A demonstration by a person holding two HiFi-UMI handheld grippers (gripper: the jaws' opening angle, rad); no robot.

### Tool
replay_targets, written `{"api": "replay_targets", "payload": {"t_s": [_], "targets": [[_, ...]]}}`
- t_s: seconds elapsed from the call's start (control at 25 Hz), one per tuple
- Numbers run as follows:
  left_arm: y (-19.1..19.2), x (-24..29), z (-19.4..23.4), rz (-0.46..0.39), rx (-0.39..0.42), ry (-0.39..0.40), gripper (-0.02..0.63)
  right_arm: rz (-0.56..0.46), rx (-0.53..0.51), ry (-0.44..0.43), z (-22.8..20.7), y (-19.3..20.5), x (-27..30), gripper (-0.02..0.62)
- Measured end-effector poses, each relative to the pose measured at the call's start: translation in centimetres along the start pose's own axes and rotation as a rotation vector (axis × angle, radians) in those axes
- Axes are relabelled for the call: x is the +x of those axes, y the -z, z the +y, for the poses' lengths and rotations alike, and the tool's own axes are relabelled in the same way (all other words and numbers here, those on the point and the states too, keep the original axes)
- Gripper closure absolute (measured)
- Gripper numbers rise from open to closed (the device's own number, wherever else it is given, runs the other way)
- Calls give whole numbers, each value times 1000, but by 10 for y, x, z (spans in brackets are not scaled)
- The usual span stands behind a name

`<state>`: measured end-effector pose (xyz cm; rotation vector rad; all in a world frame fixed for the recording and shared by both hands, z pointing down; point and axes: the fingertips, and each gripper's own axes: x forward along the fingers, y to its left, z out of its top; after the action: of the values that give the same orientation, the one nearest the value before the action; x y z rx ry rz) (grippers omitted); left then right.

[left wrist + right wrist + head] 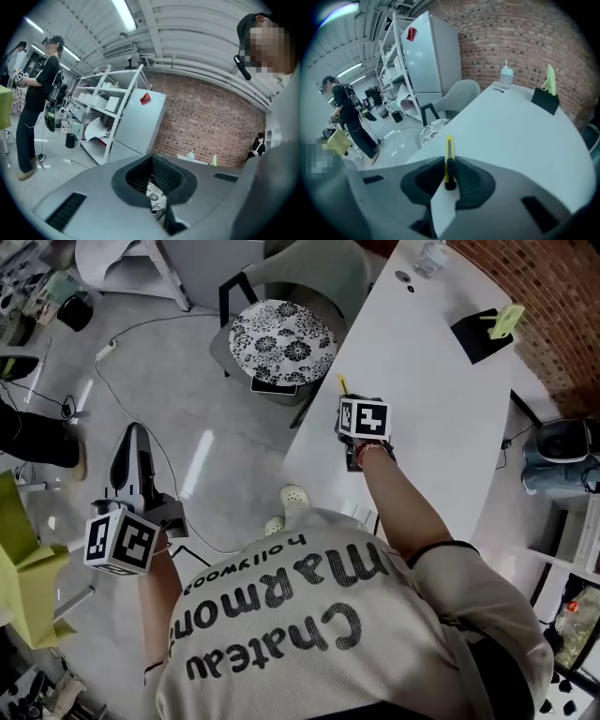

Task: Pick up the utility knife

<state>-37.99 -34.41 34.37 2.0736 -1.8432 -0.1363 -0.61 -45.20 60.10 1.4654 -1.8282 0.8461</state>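
Utility knife (449, 159): smooth yellow plastic body with a black plastic slider.
Right gripper (450, 176) around the knife: matt dark grey plastic shell with black pads.
Table (511, 131) under the knife: smooth white top with a faint sheen.
Wall (511, 33) beyond the table: rough red brick.
Left gripper (152, 180): the same matt grey plastic, with finely ribbed pads (166, 176).
Chair cushion (281, 341) ahead of the left gripper: patterned cloth.
Floor (187, 427) below the left gripper: smooth, grey and glossy.

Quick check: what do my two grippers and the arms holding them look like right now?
The left gripper and right gripper both have grey bodies with black jaw pads. Each carries a white cube printed with black square markers. The person wears a pale short-sleeved T-shirt with dark lettering.
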Motion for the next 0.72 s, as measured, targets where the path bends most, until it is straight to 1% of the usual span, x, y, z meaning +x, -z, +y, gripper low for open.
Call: {"api": "replay_targets", "payload": {"t_s": [0.16, 0.36, 0.52, 0.72], "targets": [[-3, -9, -2, -21, 1, 18, 606, 1, 60, -3, 0, 7, -7, 528], [-3, -20, -9, -6, 6, 36, 606, 17, 124, -23, 5, 25, -20, 528], [-2, -26, -19, -11, 10, 79, 606, 32, 145, -36, 12, 43, -33, 528], [0, -35, -32, -11, 15, 132, 606, 33, 142, -61, 28, 66, -56, 528]]}}
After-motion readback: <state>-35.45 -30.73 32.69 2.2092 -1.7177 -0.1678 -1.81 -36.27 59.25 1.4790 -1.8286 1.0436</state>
